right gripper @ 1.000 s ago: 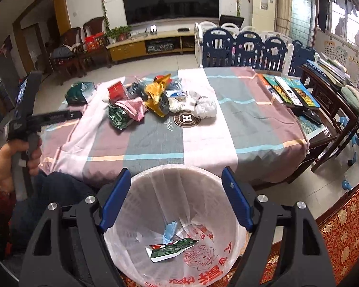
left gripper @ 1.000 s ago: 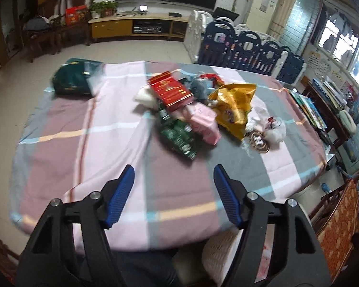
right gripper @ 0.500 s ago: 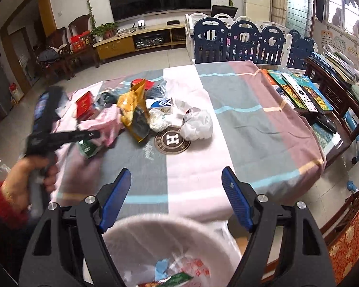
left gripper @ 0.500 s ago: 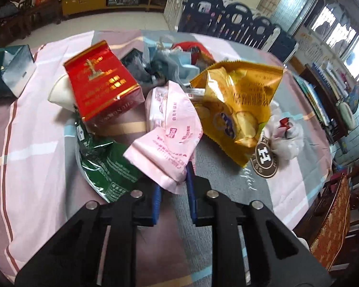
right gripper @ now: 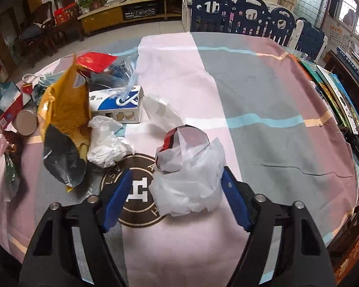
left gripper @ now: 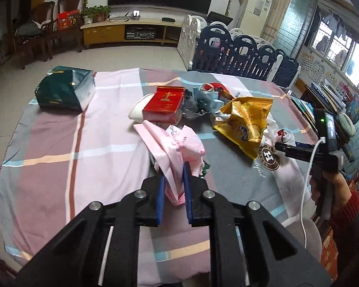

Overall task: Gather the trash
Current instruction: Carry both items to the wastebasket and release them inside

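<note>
My left gripper (left gripper: 173, 174) is closing, and its blue pads pinch the pink wrapper (left gripper: 177, 143), which hangs crumpled just above the checked tablecloth (left gripper: 103, 148). My right gripper (right gripper: 177, 172) is low over the table and closing around a white plastic bag (right gripper: 191, 179) with something red and black inside. The right pad touches the bag; the left pad stands apart from it. More trash lies behind: a yellow chip bag (right gripper: 64, 105), crumpled white tissue (right gripper: 107, 143), a red box (left gripper: 165, 105) and a green wrapper (right gripper: 10, 174).
A round brown coaster (right gripper: 141, 191) lies under the white bag. A tissue box (right gripper: 117, 105) stands behind it, a dark green bag (left gripper: 64, 91) at the far left. Books (right gripper: 335, 95) line the table's right edge. A blue playpen fence (right gripper: 251, 16) stands beyond.
The left gripper went in, shut on the pink wrapper and drew it back off the pile. The right gripper left the white bin, came forward over the table to the white bag, and its jaws narrowed.
</note>
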